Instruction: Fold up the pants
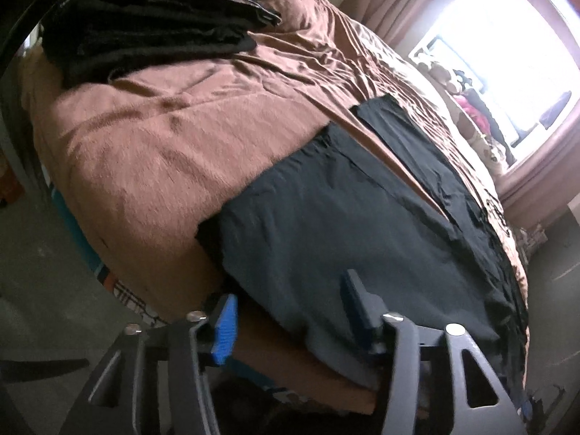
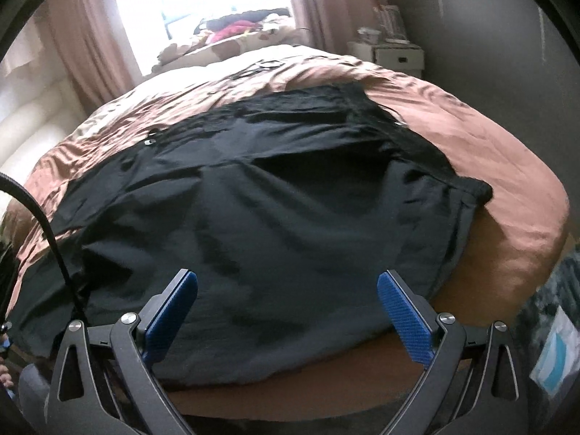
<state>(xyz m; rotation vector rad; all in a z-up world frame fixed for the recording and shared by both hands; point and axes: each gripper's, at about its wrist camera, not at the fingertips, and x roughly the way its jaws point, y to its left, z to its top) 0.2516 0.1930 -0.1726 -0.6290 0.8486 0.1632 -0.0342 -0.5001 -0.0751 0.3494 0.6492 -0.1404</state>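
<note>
Hovering over bed [image 2: 507, 195]: left gripper [image 1: 290, 311] and right gripper [image 2: 286, 311], jaws wide, empty. Black pants [image 2: 275, 217] spread flat at bed's near edge, apparently unfolded; folded dark stack [image 1: 152, 18] at bed's far corner. Folding not begun.

We see our left gripper [image 1: 290, 311] as two dark grey, wishbone-shaped arms with triangular cut-outs and round silver screws at the joints. Its fingers [image 1: 225, 330] carry bright blue pads with a fine ribbed texture. Our right gripper [image 2: 288, 310] has the same build: grey arms, silver screws, blue textured pads [image 2: 406, 317]. A thin black cable [image 2: 47, 217] curves up at its left side.
</note>
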